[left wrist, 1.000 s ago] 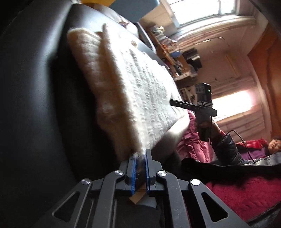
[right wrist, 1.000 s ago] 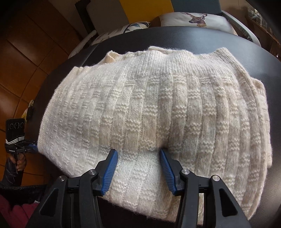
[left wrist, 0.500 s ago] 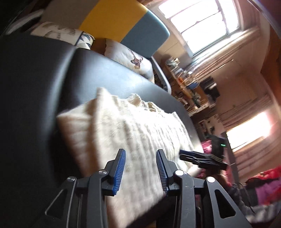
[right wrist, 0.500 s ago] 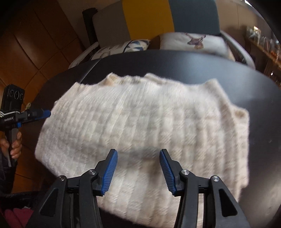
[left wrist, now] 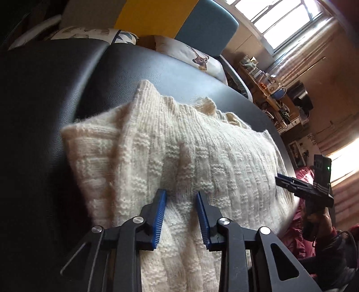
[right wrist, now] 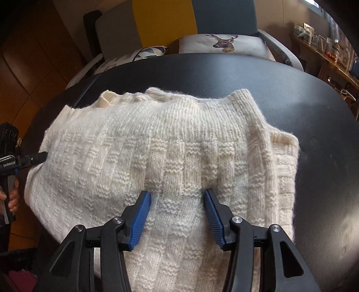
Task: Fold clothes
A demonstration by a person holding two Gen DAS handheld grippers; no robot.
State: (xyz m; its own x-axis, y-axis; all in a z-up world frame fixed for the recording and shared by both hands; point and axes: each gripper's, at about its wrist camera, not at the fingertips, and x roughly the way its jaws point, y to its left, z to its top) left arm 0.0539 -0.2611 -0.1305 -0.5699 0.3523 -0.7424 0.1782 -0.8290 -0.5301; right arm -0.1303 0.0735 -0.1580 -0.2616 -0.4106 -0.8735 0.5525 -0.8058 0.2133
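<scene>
The left tongs hang over the near part of the sweater with their jaws closing; knit shows between the blue pads, but they do not press it and hold nothing. The right tongs stand wider, jaws apart over the sweater's middle, tips at the wool without pinching it; whether they touch is hard to tell.

The cream sweater lies folded on the black worktop, its layers stacked at one end, where a lower fold juts out past the top one. Its near edge is cut off under both tongs, so how far it runs toward the camera is hidden. Its far edge is ruffled, with the collar barely made out.

In each view the other tongs show at the sweater's side, partly out of frame, with fingers on the handle; a sleeve below is mostly hidden.

Beyond the sweater, past the worktop's far edge, lie a deer cushion and a patterned one against a yellow, grey and blue chair back. A cluttered shelf off the sweater's end is too small to read. Windows glare white.
</scene>
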